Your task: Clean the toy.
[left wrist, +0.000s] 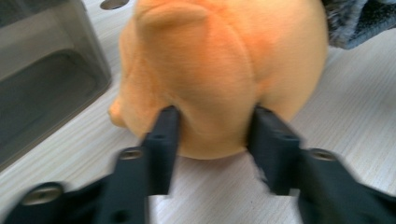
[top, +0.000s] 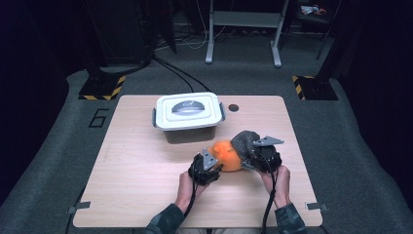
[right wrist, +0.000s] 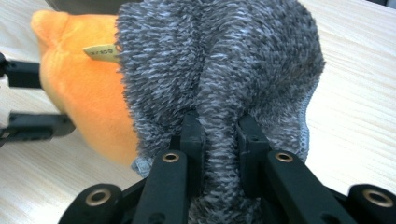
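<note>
Pale wood-grain table [top: 146,195] carries everything, set on grey carpet in a dim room. On it lies an orange plush toy [top: 227,155], soft, rounded and short-napped, with a small yellow tag near its top; a fuzzy grey knitted cover [top: 245,141], flecked dark and light, is draped over its far end. The left gripper [left wrist: 212,128] has its jaws partly closed, pressing into a bulge of the orange plush caught between them. The right gripper [right wrist: 219,135] has its jaws nearly together, pinching a ridge of the grey knit that bunches up between them. Beyond the left jaws stands a lidded white-and-grey plastic box [top: 189,115].
</note>
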### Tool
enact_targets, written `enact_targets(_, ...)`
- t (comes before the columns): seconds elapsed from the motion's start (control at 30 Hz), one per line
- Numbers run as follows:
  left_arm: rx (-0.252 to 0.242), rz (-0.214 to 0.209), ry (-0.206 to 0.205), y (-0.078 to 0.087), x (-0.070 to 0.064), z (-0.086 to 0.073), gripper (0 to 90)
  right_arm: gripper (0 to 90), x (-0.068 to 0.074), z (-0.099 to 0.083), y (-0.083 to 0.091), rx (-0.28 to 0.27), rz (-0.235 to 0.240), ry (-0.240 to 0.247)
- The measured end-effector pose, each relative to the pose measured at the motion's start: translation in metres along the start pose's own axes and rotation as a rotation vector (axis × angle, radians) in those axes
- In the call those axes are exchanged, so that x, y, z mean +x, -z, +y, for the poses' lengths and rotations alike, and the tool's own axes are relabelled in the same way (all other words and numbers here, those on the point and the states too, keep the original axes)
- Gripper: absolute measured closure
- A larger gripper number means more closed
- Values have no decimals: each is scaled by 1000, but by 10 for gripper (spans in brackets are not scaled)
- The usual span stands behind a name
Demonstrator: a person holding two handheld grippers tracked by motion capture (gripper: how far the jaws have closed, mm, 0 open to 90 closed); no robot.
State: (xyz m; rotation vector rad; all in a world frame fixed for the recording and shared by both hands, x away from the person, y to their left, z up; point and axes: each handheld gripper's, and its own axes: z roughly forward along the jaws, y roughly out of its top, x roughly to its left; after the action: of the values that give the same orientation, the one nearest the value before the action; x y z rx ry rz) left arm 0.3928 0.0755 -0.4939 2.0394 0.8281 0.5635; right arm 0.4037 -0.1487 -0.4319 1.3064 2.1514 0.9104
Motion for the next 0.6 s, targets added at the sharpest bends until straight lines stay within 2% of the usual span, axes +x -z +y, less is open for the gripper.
enact_targets(0.1, -2, -33, 16, -1, 3, 0, 803, 763, -1, 0, 2, 0, 2, 3)
enact_targets(0.13, -9, -31, 24, -2, 4, 1, 825, 763, -1, 0, 3, -3, -1, -1)
enact_targets(0.27, -19, -66, 40, 0, 7, 4, 854, 763, -6, 0, 10, -24, -3, 3)
enact_targets(0.33, -19, -110, 75, 2, 9, 6, 859, 763, -6, 1, 16, -40, -10, -8)
enact_targets(0.43, -26, -171, 135, 5, 11, 9, 861, 762, -6, 3, 27, -62, -9, 11)
enact_targets(0.53, -35, -235, 204, 8, 14, 12, 862, 762, 2, 6, 35, -84, 4, 34)
enact_targets(0.6, -42, -263, 229, 10, 16, 14, 862, 762, 9, 8, 38, -92, 12, 46)
